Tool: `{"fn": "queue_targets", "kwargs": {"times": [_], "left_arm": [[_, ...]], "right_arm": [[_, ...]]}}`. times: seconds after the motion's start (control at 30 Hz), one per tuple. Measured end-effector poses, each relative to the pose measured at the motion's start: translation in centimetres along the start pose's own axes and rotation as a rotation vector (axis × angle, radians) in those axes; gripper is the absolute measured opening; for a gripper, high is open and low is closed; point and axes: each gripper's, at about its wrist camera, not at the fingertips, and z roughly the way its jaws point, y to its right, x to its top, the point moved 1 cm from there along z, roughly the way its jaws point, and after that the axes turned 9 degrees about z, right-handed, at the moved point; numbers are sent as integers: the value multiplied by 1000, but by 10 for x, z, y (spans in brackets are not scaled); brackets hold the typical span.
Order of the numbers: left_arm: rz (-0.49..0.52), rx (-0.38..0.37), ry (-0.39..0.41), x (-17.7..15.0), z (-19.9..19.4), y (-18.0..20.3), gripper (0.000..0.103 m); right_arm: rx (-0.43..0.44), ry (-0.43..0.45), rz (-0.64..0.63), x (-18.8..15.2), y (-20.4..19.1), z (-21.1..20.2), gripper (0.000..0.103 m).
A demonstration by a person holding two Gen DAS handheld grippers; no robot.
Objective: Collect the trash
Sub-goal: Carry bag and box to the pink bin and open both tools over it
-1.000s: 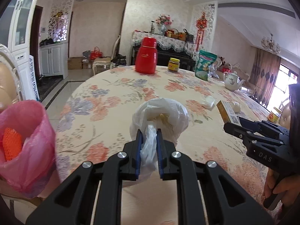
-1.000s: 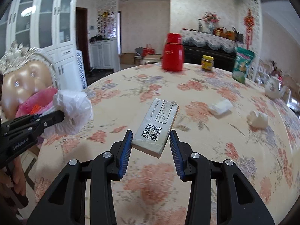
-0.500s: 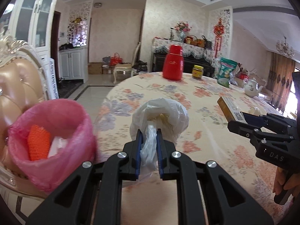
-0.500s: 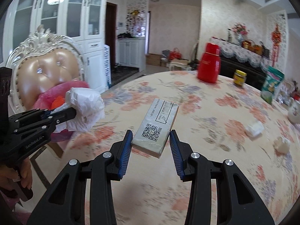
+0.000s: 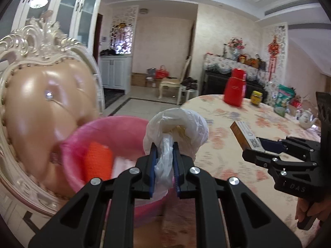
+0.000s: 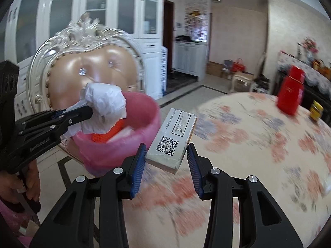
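My left gripper (image 5: 164,161) is shut on a crumpled white plastic bag (image 5: 178,128), carried just above the near rim of a bin lined with a pink bag (image 5: 115,132). In the right wrist view the white bag (image 6: 103,109) hangs over the pink bin (image 6: 136,140). An orange item (image 5: 97,161) and some white scraps lie inside the bin. My right gripper (image 6: 165,163) is shut on a flat box with a QR code (image 6: 173,136), held in the air beside the bin at the table's edge. The box (image 5: 242,134) also shows in the left wrist view.
An ornate white chair with a tan padded back (image 6: 86,68) stands right behind the bin. The round table with a floral cloth (image 6: 258,144) carries a red flask (image 6: 290,93) and a yellow-lidded jar (image 6: 316,110). White cabinets (image 6: 144,20) line the wall.
Both grippers have swung left from over the table towards the pink bin, each still gripping its item. The chair and bin now fill the left of both views.
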Motion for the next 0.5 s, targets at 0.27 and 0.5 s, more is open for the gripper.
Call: {"fn": "queue_targets", "kwargs": {"times": [0.27,0.5], "left_arm": [[-48,95,-52,2,33,-75,14],[-76,100,-90,-2,64,-100,19]], "right_arm": [[116,-12,-28,31,-32,51,40],[171,-51,-44,44,-51,93,40]]}}
